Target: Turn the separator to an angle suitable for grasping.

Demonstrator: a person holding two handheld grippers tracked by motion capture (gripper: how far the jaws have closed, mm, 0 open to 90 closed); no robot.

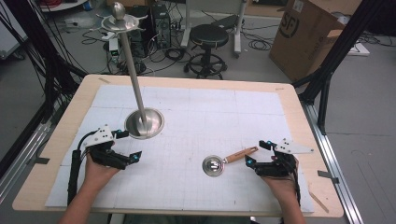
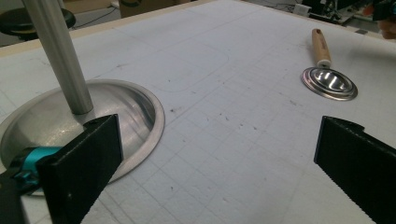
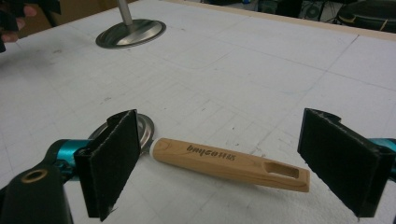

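Observation:
A metal stand rises on a tall pole from a round base at the mat's left. My left gripper is open just in front of that base; in the left gripper view the base lies beside the left jaw, and nothing sits between the jaws of the gripper. A small metal scoop with a wooden handle lies flat at the front right. My right gripper is open at the handle's end. In the right gripper view the handle lies across between the wide-apart jaws of the gripper, untouched.
A white gridded mat covers the wooden table. Behind the table stand a black stool, a cardboard box, a computer tower and floor cables. Black frame posts flank both sides.

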